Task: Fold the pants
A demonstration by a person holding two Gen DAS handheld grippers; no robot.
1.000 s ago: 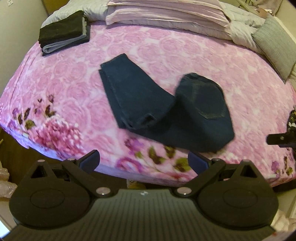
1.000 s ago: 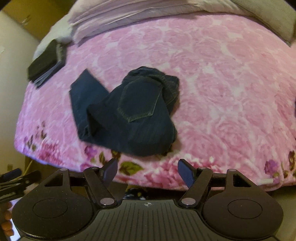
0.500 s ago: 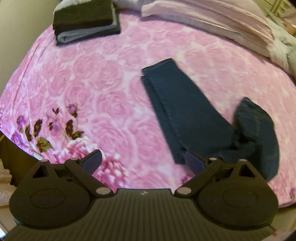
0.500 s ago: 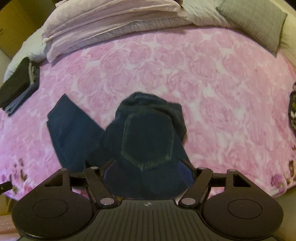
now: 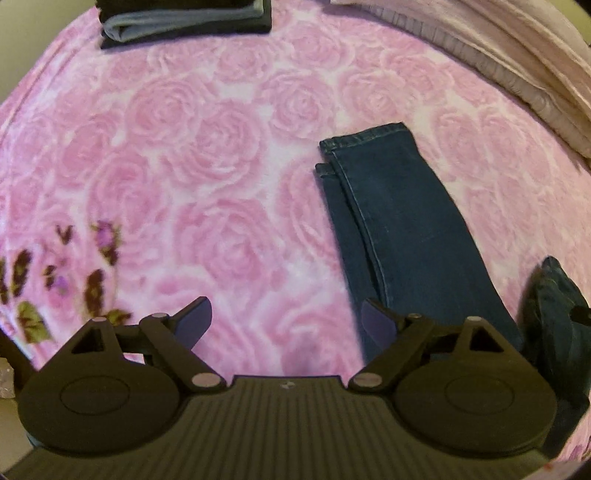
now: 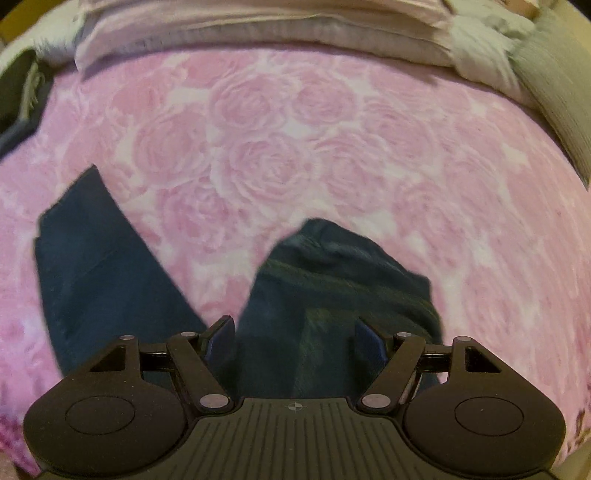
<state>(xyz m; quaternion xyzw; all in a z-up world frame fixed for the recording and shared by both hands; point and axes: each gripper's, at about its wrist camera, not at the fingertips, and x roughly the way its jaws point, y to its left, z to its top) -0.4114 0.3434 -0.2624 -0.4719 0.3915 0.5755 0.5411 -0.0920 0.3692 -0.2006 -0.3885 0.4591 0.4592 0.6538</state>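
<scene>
Jeans (image 5: 402,229): dark denim on the pink rose blanket (image 5: 207,177), legs stacked and running far-left, bunched waist end near.
Left tongs (image 5: 284,319): spread wide, empty, right tip over the leg's near edge.
Right tongs (image 6: 293,338): spread, empty, straddling the bunched waist.
Folded clothes (image 5: 184,22): far left.
Pillows (image 6: 258,26): far side.

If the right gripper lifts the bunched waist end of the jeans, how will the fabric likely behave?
The jeans will probably drape and sag: the waist end already lies crumpled. The doubled legs would likely trail and slip apart. Denim looks fairly heavy, and may drag on the plush blanket.
</scene>
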